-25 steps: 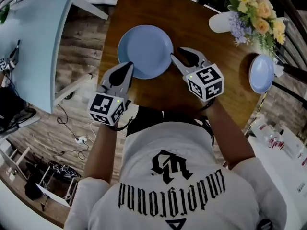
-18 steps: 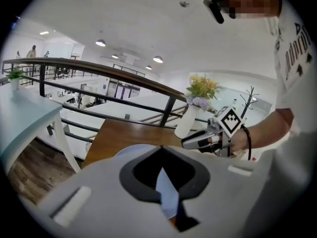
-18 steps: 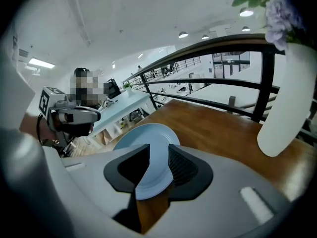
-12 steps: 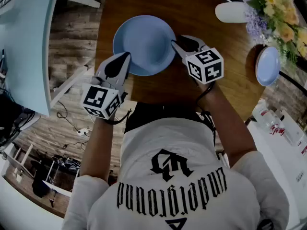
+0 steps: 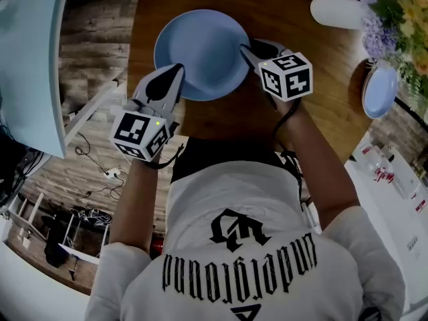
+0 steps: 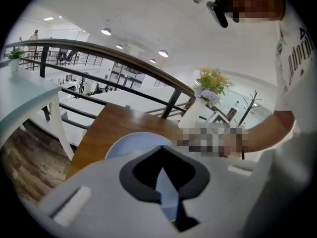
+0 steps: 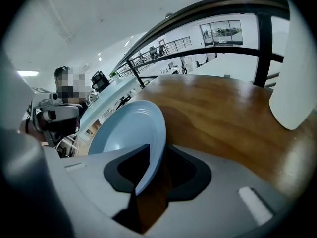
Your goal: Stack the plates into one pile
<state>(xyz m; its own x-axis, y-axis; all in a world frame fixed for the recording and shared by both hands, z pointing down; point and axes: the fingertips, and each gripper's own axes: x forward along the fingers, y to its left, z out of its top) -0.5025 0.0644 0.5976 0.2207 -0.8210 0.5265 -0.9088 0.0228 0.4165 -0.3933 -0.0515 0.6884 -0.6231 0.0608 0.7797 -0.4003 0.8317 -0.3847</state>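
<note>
Two plates: big plate (image 5: 200, 52) near you, small plate (image 5: 379, 91) far right. Your left gripper (image 5: 178, 67) is closed, empty; your right gripper (image 5: 251, 45) gapes astride the big plate's rim.

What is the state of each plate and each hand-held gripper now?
large blue plate: lying on the wooden table, nothing on it.
small blue plate: apart from the large one, unstacked.
left hand-held gripper: jaw tips together, empty, at the large plate's rim.
right hand-held gripper: open, the large plate's rim between its jaws.
</note>
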